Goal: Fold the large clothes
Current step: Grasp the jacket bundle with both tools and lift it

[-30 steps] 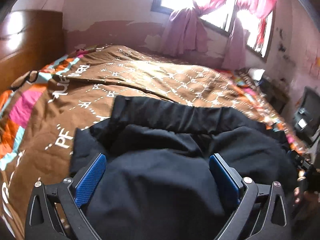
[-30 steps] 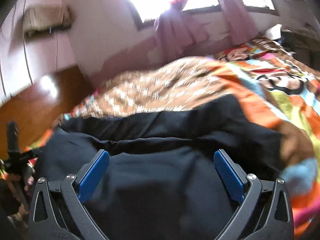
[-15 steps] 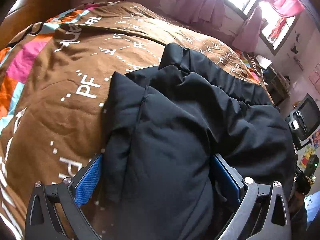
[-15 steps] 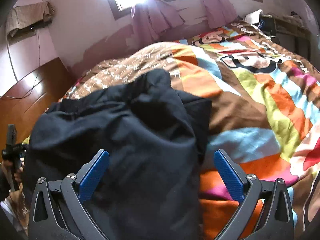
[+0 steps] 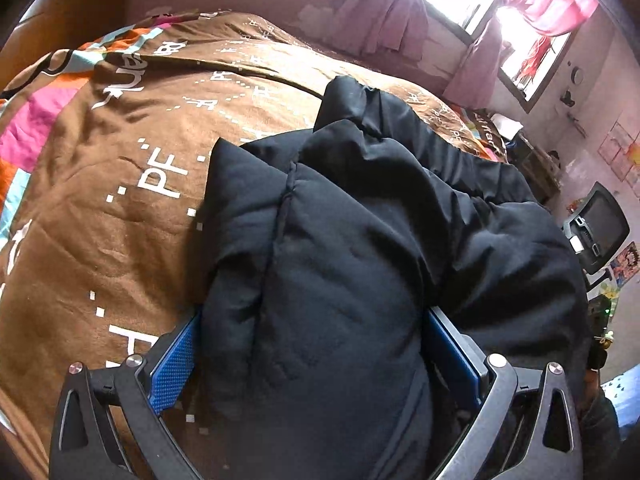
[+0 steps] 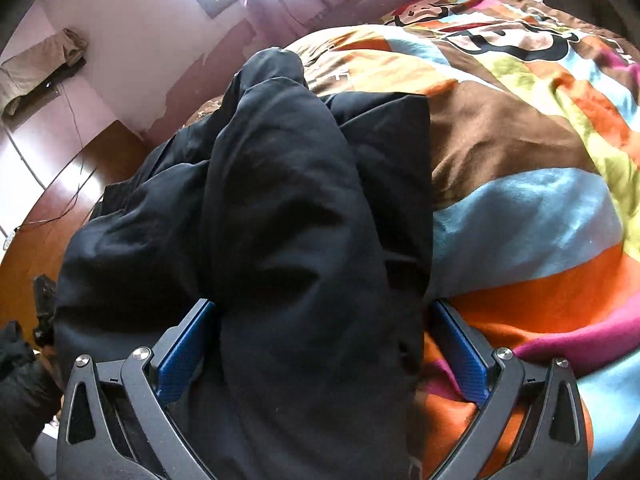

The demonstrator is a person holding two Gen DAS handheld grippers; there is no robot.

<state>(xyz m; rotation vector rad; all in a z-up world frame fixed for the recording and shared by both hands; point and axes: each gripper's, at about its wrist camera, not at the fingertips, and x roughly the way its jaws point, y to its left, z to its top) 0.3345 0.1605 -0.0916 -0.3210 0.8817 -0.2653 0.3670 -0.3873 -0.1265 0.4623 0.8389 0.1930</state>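
Note:
A large black padded jacket lies bunched and partly folded on the bed; it also shows in the right wrist view. My left gripper is at its near left end, jaws wide, with a thick fold of the jacket lying between the blue pads. My right gripper is at the jacket's near right end, jaws equally wide, with a thick fold bulging between its pads. Neither pair of pads visibly squeezes the cloth.
The bed is covered by a brown and multicoloured blanket, also seen on the right. A wooden headboard is at the left. Pink curtains hang at the window. A monitor stands beyond the bed.
Both grippers have tilted down and swung the jacket's ends forward over the bed. The jacket has gone from a wide spread to a narrower heap running away from the cameras.

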